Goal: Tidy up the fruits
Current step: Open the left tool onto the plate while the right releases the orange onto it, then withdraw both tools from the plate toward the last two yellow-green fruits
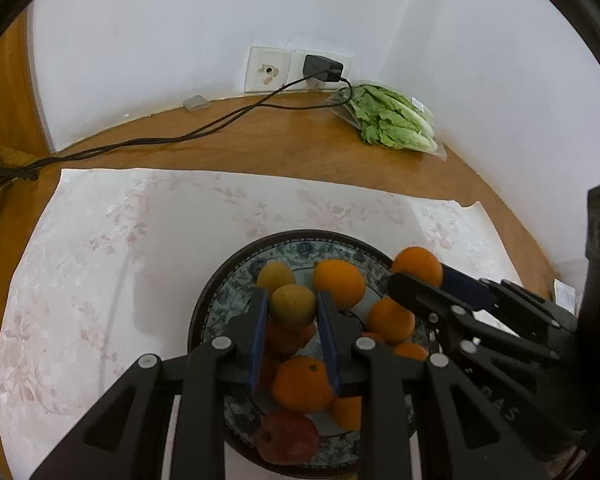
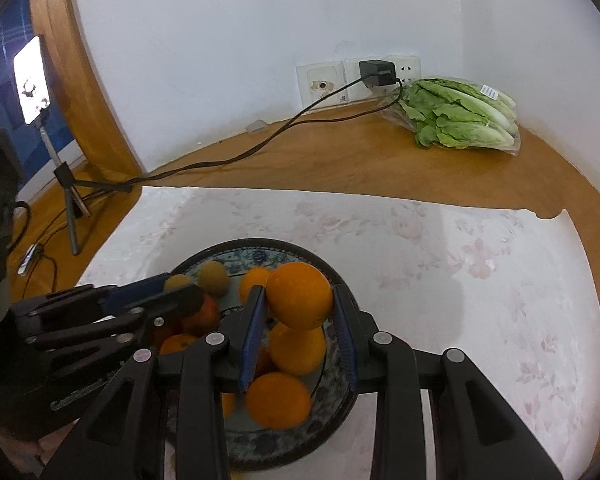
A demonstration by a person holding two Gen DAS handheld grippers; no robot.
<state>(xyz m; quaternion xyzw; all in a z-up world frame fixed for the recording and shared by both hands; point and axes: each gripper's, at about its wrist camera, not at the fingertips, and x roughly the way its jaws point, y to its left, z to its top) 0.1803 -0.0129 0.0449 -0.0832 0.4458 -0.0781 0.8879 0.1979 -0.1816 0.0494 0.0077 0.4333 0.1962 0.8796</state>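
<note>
Left gripper (image 1: 292, 312) clamps small greenish-brown round fruit (image 1: 292, 306); right gripper (image 2: 300, 308) clamps big firm orange (image 2: 300, 295) at 3 and 9 o'clock, smooth, may slip, above patterned ceramic bowl (image 2: 332, 276).

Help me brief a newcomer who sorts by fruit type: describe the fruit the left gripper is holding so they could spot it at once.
Start at the dark-rimmed patterned bowl on the white floral cloth. Above its pile of fruit, the left gripper is shut on a small greenish-brown fruit between its blue pads. It is dull olive and smaller, while the right gripper holds a bright orange.
</note>
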